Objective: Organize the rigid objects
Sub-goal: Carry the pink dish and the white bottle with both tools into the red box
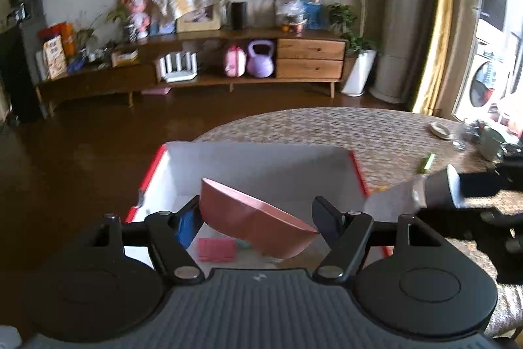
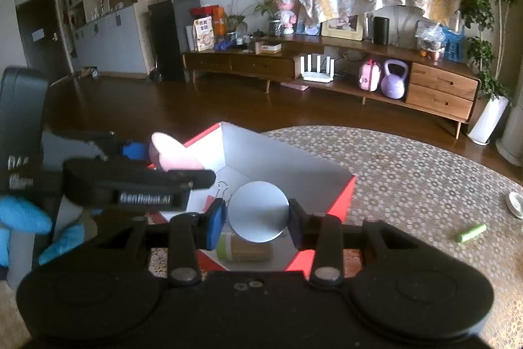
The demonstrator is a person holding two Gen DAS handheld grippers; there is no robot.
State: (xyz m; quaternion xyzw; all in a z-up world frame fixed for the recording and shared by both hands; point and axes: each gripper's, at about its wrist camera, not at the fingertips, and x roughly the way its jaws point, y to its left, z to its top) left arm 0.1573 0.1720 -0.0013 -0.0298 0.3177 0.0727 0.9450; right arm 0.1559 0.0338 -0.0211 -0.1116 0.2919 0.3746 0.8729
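Observation:
A red box with a white inside [image 1: 261,162] stands on the patterned table; it also shows in the right wrist view [image 2: 258,159]. My left gripper [image 1: 256,218] is shut on a pink bowl [image 1: 251,218], tilted, above the box; the bowl also shows in the right wrist view [image 2: 173,156]. My right gripper [image 2: 258,218] is shut on a round silver disc [image 2: 258,211] over the box's near corner. Inside the box lie a pink pad [image 1: 216,249], a binder clip [image 2: 222,187] and a cork-wrapped cup with a green end [image 2: 243,247].
A green marker [image 2: 470,233] lies on the table to the right, also in the left wrist view [image 1: 427,162]. A small white dish [image 1: 439,130] and cups [image 1: 490,141] stand at the table's far right. A long wooden sideboard [image 2: 327,67] lines the far wall.

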